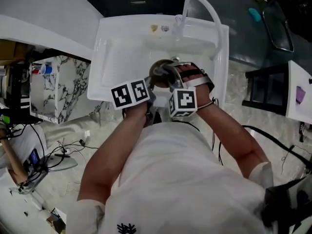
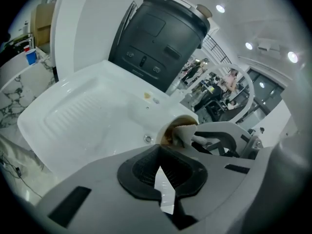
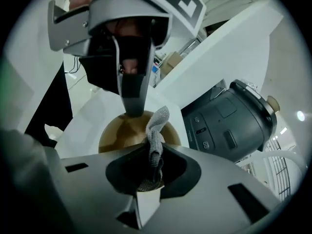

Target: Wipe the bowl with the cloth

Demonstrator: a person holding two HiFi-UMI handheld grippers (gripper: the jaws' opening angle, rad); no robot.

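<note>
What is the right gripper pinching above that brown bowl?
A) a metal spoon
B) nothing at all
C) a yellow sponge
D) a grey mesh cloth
D: the right gripper view shows the right gripper shut on a grey mesh cloth, whose free end sticks up over the bowl.
</note>
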